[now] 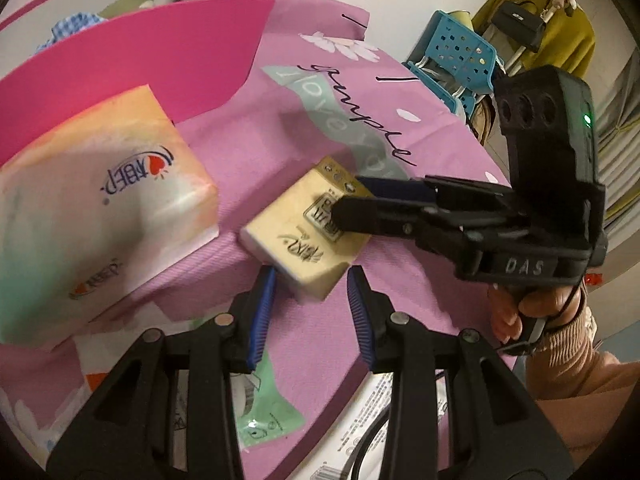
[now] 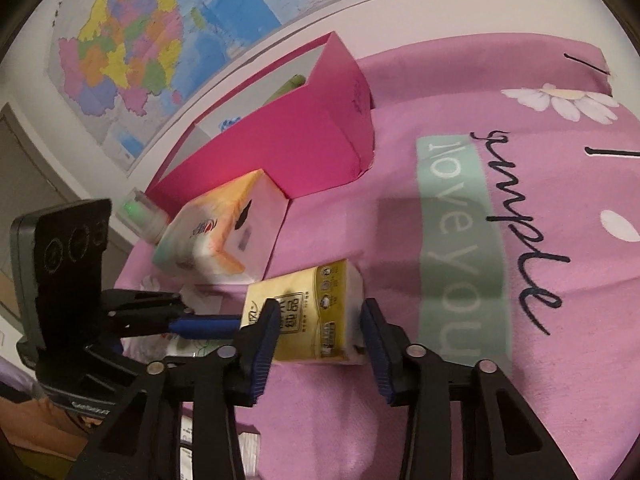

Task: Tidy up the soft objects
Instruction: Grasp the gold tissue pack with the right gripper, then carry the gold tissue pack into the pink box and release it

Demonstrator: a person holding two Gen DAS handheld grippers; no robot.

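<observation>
A small yellow tissue pack (image 1: 306, 236) lies on the pink cloth (image 1: 400, 288). My left gripper (image 1: 312, 284) is open, its blue pads just short of the pack's near corner. My right gripper (image 2: 320, 330) is open and straddles the same pack (image 2: 316, 316), one pad at each side. It shows in the left wrist view (image 1: 360, 200) reaching over the pack from the right. A larger pastel tissue pack (image 1: 92, 220) lies to the left, also seen in the right wrist view (image 2: 216, 232). Behind it stands an open pink box (image 2: 320, 136).
The pink box (image 1: 132, 60) holds blue checked and green soft things. A green wipes packet (image 1: 264, 412) lies near the cloth's front edge. A blue chair (image 1: 456, 60) and hanging clothes stand beyond the table. A map (image 2: 160, 32) hangs on the wall.
</observation>
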